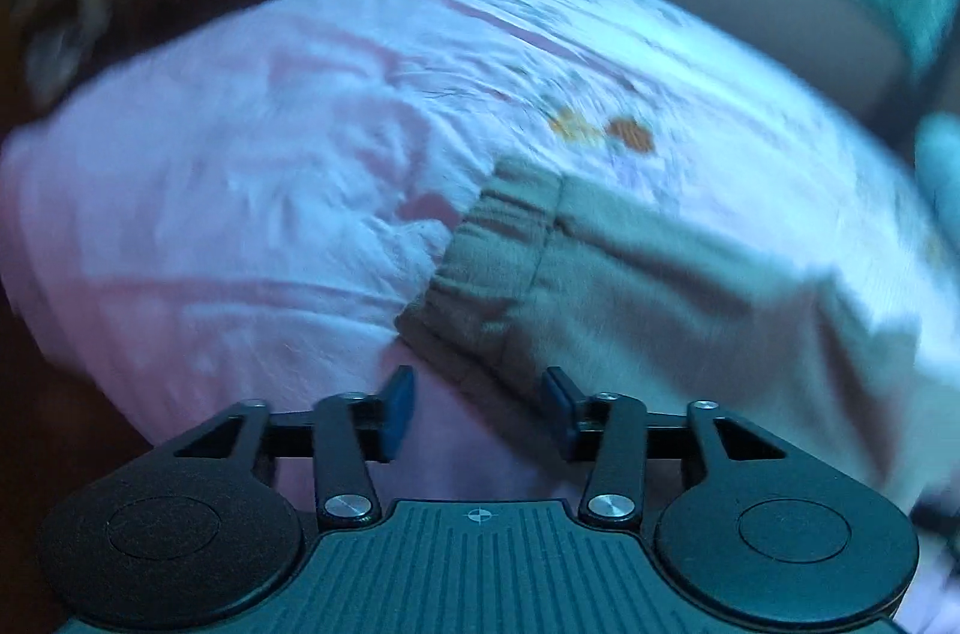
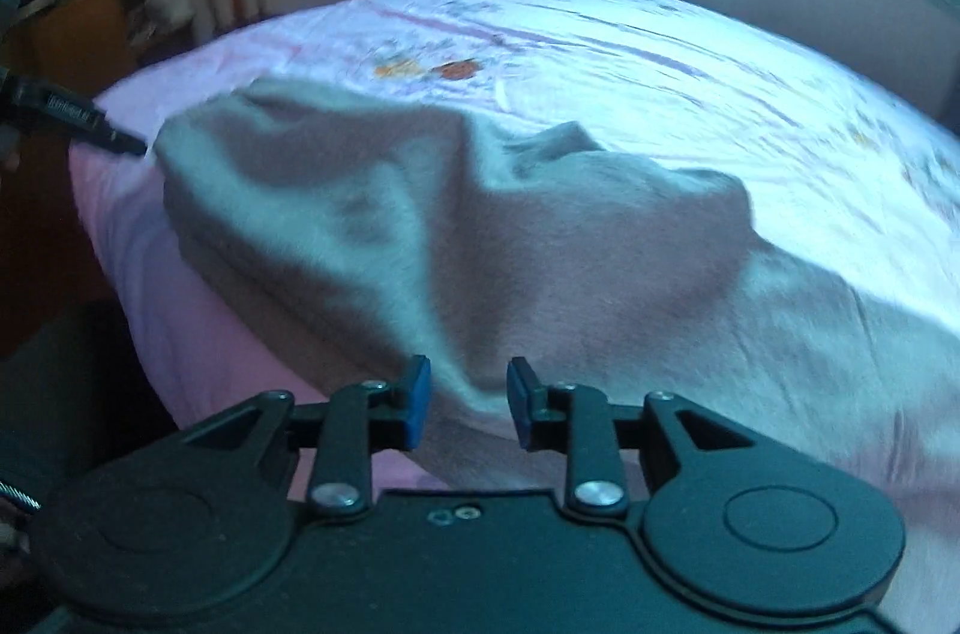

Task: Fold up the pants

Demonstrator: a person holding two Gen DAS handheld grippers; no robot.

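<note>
Pants (image 2: pixel 420 226) are lying rumpled on the bed (image 2: pixel 690 52), near its front edge, filling the middle of the right wrist view. No tidy fold is showing: the grey-beige cloth is heaped in soft ridges and hollows, with one hump rising at centre and another toward the right. By my judgement the folding is sitting at its start or close to it, with the smoothing out, the laying of leg on leg and the doubling over all left to do.

In the left wrist view the pants' gathered elastic band (image 1: pixel 486 268) is sitting at centre frame, and the cloth is running away from it toward the right edge. So the long axis is lying roughly left to right across both pictures, along the front edge of the bed, with the band end pointing to frame left. Whether that band is the waist or a cuff, blur is keeping me from telling.

Left claw (image 1: pixel 477 406) is hanging wide open just short of the band, gripping nothing. Right claw (image 2: pixel 468 403) is also standing open, more narrowly, with cloth showing in the gap but nothing pinched. Pink patterned bedding is lying wrinkled all around.
</note>
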